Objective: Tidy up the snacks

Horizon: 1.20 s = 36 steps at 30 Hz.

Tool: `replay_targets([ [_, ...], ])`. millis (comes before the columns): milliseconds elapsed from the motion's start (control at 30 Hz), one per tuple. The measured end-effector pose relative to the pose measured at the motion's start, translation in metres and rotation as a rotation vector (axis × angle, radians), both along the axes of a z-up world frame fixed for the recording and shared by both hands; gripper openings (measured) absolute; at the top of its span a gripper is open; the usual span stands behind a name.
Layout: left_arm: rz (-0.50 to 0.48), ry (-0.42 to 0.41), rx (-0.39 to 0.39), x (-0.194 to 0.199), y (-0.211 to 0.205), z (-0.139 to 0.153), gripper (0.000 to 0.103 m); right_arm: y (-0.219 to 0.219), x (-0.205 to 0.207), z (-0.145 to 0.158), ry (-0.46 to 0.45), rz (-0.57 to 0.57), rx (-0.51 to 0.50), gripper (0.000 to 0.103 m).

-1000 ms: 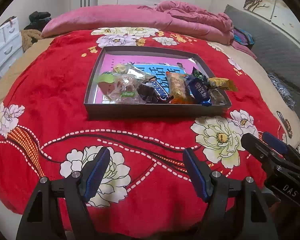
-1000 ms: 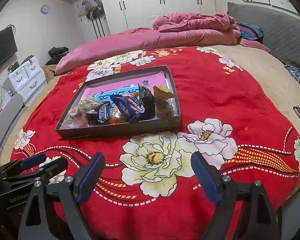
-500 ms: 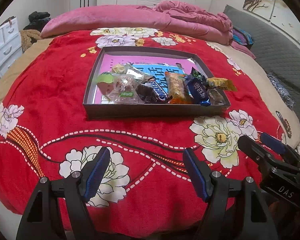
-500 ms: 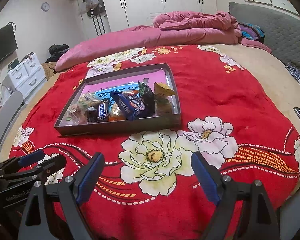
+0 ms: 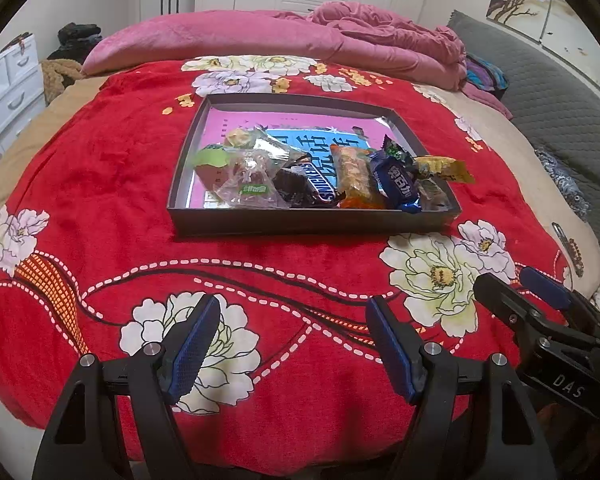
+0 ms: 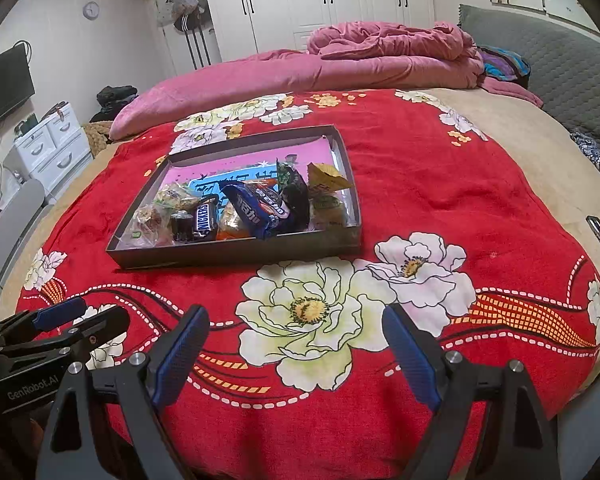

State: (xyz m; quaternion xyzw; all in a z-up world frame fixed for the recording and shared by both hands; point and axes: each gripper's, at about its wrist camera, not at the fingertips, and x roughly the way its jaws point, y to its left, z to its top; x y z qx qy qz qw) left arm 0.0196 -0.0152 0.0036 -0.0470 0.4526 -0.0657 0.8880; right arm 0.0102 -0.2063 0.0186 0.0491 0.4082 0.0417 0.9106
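Note:
A dark shallow box (image 5: 300,222) (image 6: 236,254) with a pink printed floor lies on the red flowered blanket. Several wrapped snacks crowd its near side: a Snickers bar (image 5: 318,180) (image 6: 206,218), a blue packet (image 5: 398,182) (image 6: 256,204), an orange-wrapped bar (image 5: 354,174), a clear bag with a green label (image 5: 252,178) and a yellow packet (image 5: 444,168) (image 6: 326,174). My left gripper (image 5: 292,322) hangs open over the blanket short of the box, nothing between its blue pads. My right gripper (image 6: 296,334) is open too, beside it, over a white flower.
The red blanket (image 5: 100,184) covers a bed with a pink duvet (image 5: 260,36) heaped at the far end. A grey headboard (image 5: 560,108) runs along the right. White drawers (image 6: 48,144) and a television (image 6: 4,84) stand to the left.

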Motion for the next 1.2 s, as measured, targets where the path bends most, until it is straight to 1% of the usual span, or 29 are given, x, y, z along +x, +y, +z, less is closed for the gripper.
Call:
replay_targets([
  [400, -0.011, -0.007, 0.002, 0.001, 0.000, 0.001, 0.076, -0.001, 0.001, -0.001, 0.006, -0.009, -0.004, 0.088],
  [700, -0.011, -0.005, -0.021, 0.001, 0.002, 0.002, 0.077, -0.002, 0.001, -0.003, 0.014, -0.008, -0.010, 0.088],
  [967, 0.028, -0.012, 0.012, 0.003, 0.004, 0.001, 0.077, -0.003, 0.004, -0.005, 0.023, -0.015, -0.005, 0.088],
  [1100, 0.027, -0.031, -0.020, 0.004, 0.008, 0.004, 0.077, -0.004, 0.006, -0.006, 0.021, -0.023, 0.001, 0.095],
  [1200, 0.065, -0.041, -0.030, 0.008, 0.017, 0.007, 0.077, -0.010, 0.010, -0.006, 0.015, -0.044, 0.004, 0.101],
])
